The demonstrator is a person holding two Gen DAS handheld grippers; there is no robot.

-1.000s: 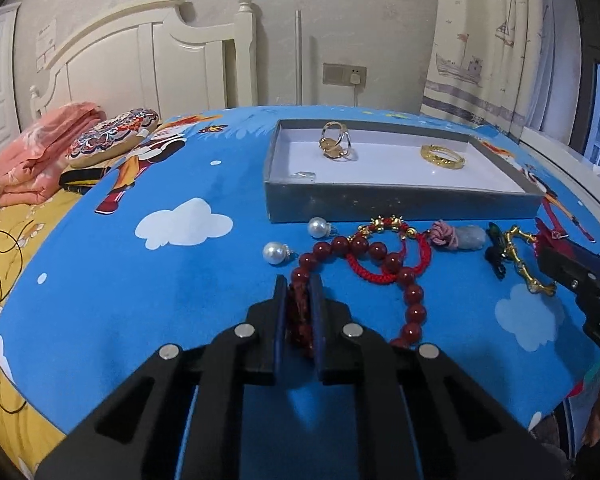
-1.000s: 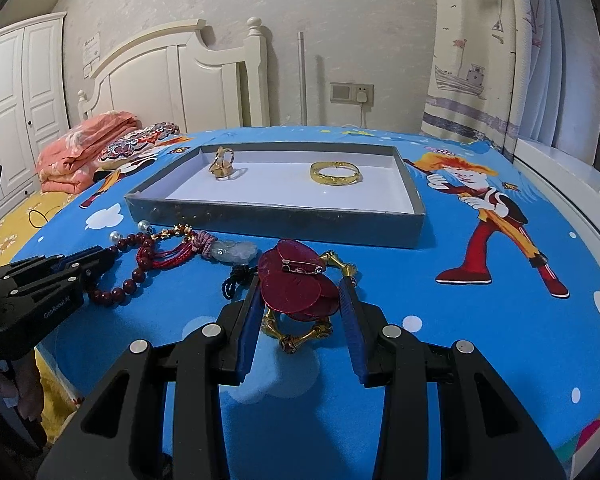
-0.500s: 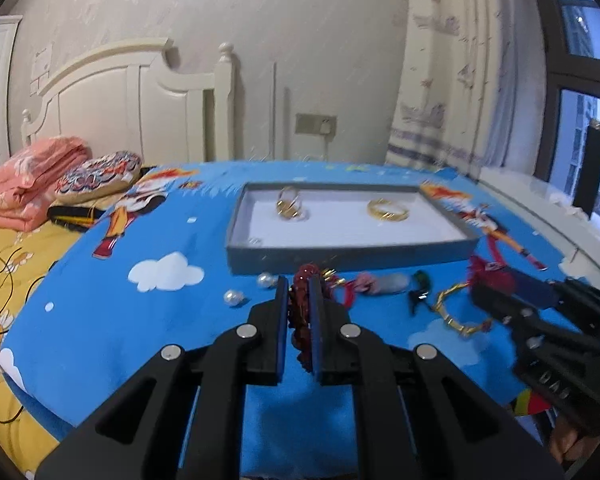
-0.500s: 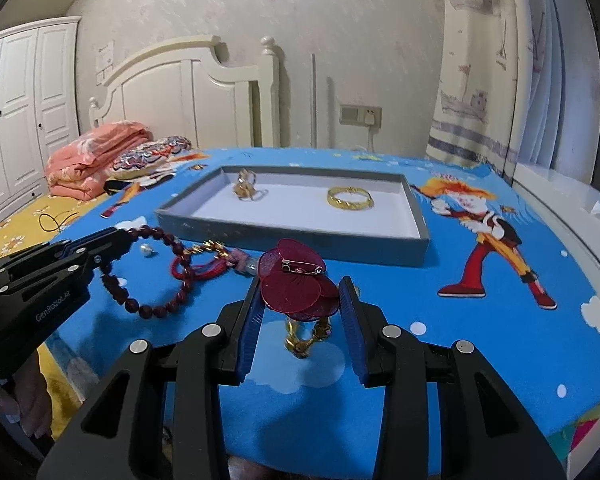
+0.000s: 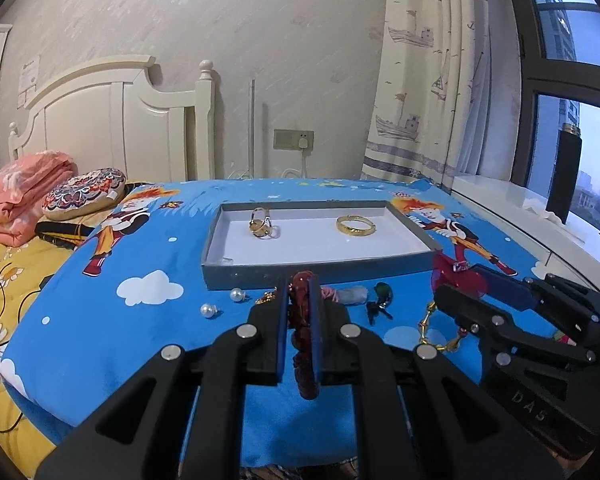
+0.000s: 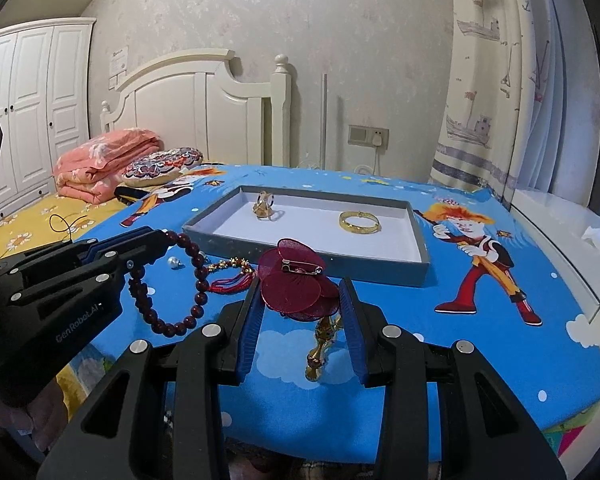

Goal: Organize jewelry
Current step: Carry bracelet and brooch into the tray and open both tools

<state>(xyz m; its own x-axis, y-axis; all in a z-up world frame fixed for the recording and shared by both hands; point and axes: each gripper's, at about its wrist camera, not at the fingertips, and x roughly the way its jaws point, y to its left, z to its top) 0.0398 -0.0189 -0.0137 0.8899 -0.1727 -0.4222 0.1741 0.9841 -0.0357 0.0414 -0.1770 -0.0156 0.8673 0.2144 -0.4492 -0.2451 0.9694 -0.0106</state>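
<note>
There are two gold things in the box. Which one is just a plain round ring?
The gold bangle on the box's right side is the plain round band. The gold piece on the left looks like tangled loops.

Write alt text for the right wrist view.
The right claw grips a red brooch with a gold chain dangling over a blue cartoon cloth. At left, the left claw holds up a dark red bead bracelet. Behind sits a grey tray with a gold ring and bangle.
</note>
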